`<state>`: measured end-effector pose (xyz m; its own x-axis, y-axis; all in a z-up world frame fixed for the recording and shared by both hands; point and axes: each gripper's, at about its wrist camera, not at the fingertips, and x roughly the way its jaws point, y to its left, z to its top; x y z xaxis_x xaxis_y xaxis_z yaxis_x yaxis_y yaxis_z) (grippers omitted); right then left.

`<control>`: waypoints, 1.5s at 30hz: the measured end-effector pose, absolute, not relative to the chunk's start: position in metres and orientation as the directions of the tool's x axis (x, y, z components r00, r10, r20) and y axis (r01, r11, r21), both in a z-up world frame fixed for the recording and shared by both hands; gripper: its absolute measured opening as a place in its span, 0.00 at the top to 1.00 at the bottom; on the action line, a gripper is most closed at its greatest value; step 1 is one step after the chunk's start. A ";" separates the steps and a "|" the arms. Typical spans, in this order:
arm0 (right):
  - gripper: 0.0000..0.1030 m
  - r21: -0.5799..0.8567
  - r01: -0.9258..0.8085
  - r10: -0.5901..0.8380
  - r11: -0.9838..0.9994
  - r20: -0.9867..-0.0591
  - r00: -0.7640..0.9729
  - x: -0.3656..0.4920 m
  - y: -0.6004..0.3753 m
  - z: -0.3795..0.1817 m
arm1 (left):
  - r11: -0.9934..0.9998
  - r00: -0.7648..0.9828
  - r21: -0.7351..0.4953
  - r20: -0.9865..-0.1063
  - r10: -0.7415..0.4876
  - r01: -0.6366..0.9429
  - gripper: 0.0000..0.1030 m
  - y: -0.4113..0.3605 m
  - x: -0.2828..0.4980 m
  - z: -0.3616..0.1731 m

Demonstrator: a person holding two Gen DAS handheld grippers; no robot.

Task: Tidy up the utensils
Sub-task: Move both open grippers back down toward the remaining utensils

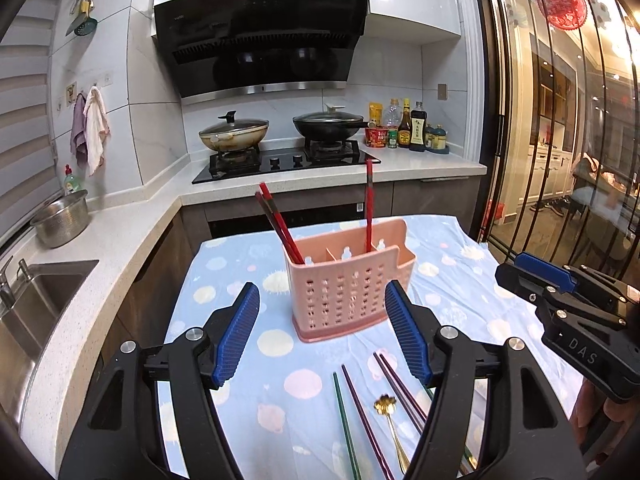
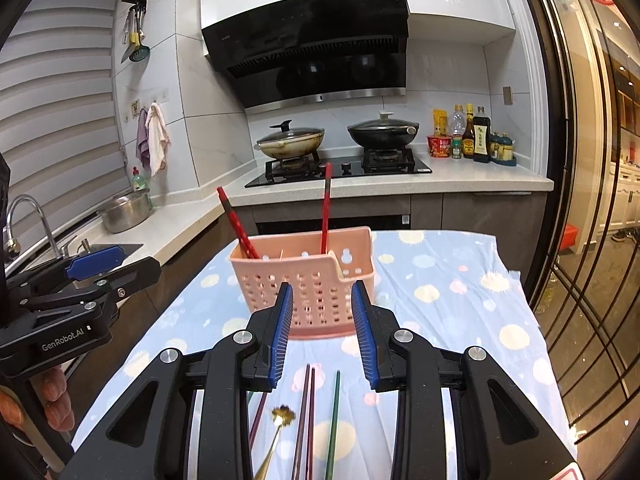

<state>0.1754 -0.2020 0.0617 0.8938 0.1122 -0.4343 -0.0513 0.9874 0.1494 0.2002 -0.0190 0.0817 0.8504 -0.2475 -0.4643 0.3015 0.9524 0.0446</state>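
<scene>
Setting: a table draped in a blue cloth (image 1: 240, 280) with pastel dots, standing in a kitchen before a stove (image 1: 288, 160) that bears two lidded pans.
Holder: a pink perforated caddy (image 1: 344, 296) stands upright on the cloth near the middle of the table, ahead of both grippers; inner walls split it into compartments.
Red chopsticks: a pair (image 1: 278, 224) leans leftward out of the caddy's left compartment; a second red set (image 1: 369, 208) stands nearly upright in a compartment farther right.
Loose utensils: lying flat on the cloth, nearer the cameras than the caddy: a green chopstick (image 1: 345, 428), purple chopsticks (image 1: 366, 420), and a gold spoon (image 1: 390, 420) with a flower-shaped bowl, side by side, pointing roughly toward the caddy.
Left gripper (image 1: 323, 328): jaws spread wide and empty, above the near cloth, framing the caddy without touching it.
Right gripper (image 2: 322, 334): jaws parted by a narrower gap, nothing between the pads; it hangs above the loose utensils, clear of them.
Hands: fingers (image 2: 56, 396) wrap the left gripper's handle.
</scene>
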 end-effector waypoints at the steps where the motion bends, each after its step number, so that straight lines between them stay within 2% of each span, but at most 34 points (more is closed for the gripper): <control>1: 0.71 0.155 -0.051 0.115 0.987 -0.439 0.891 0.170 -0.203 0.059 | 0.953 0.848 0.042 -0.469 -0.247 0.301 0.40 -0.018 0.196 0.079; 13: 0.71 0.168 -0.031 0.114 0.985 -0.511 0.852 0.124 -0.205 0.014 | 0.956 0.779 -0.028 -0.573 -0.255 0.292 0.40 -0.009 0.160 0.019; 20: 0.71 0.196 -0.029 0.135 0.980 -0.552 0.823 0.109 -0.201 -0.012 | 0.957 0.733 -0.045 -0.633 -0.249 0.287 0.36 -0.006 0.144 -0.014; 30: 0.71 0.245 0.021 0.144 0.969 -0.634 0.759 0.089 -0.202 -0.059 | 0.958 0.661 -0.030 -0.718 -0.219 0.286 0.36 0.001 0.121 -0.062; 45: 0.71 0.227 0.056 0.124 0.972 -0.705 0.699 0.081 -0.199 -0.102 | 0.956 0.595 -0.012 -0.781 -0.192 0.292 0.36 0.004 0.105 -0.103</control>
